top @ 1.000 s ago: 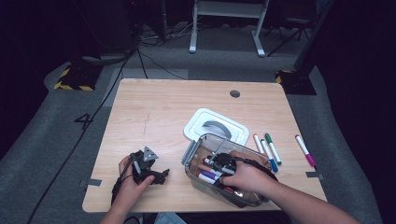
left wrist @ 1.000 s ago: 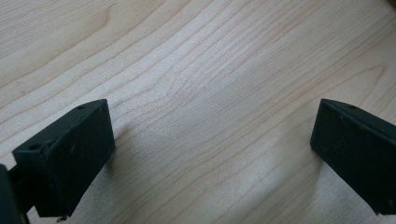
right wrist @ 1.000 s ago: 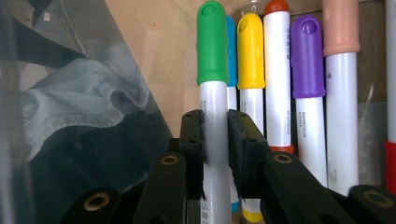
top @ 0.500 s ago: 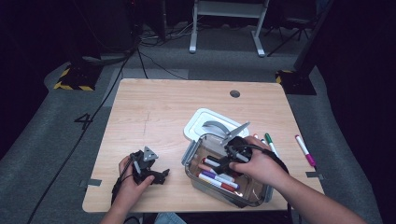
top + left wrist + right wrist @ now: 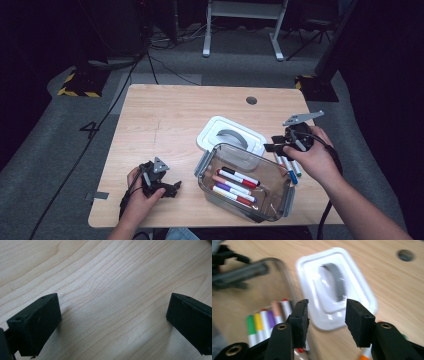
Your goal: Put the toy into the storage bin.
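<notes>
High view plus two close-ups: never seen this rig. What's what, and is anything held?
No robot: a person holds a hand-held gripper in each hand. The high view looks down on the wooden table. The left hand-held gripper rests on bare wood, jaws wide. The right hand-held gripper hangs over loose markers, jaws just opened, nothing between them. A clear container holds several markers; its white lid lies behind. Each close-up comes from a camera riding on one gripper.

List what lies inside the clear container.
Inside the clear container lie four markers side by side on its floor, with red, black, orange and purple parts showing. Its white lid sits on the table behind it, so nothing covers them.
</notes>
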### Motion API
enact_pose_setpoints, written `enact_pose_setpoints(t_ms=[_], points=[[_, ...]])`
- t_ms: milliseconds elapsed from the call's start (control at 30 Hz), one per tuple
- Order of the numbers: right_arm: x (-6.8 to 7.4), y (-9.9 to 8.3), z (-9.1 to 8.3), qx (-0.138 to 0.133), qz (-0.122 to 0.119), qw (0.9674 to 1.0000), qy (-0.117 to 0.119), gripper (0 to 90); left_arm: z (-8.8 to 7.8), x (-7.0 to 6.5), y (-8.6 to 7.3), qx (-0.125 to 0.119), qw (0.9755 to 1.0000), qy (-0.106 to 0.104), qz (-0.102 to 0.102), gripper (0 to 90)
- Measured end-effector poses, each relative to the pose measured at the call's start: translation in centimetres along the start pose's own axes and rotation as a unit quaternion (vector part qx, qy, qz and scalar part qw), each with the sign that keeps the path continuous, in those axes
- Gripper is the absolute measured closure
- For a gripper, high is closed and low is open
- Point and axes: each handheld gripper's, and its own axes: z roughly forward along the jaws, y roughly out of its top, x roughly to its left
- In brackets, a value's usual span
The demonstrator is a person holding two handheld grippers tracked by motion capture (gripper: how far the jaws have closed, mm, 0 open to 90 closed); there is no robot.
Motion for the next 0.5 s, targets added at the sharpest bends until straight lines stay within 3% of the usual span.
enact_pose_setpoints(t_ms=[200,233,300,333,433,500], points=[[-3.5,-1.5,0.4,0.01,0.044,0.9983,-0.036,54.3,0.0,0.0,0.0,0.0,1.0,0.0,0.0,0.1],[-4.9,-2.1,0.7,0.016,0.058,0.9967,-0.054,54.4,0.0,0.0,0.0,0.0,1.0,0.002,0.001,0.1],[-6.2,-2.7,1.0,0.024,0.073,0.9948,-0.068,55.2,0.0,0.0,0.0,0.0,1.0,0.003,0.001,0.2],[-6.2,-2.7,1.0,0.024,0.073,0.9948,-0.068,55.2,0.0,0.0,0.0,0.0,1.0,0.003,0.001,0.2],[-8.5,-4.4,2.1,0.05,0.099,0.9904,-0.082,55.8,0.0,0.0,0.0,0.0,1.0,0.003,0.0,0.1],[-8.9,-4.8,2.4,0.055,0.104,0.9896,-0.083,55.8,0.0,0.0,0.0,0.0,1.0,0.003,0.001,0.2]])
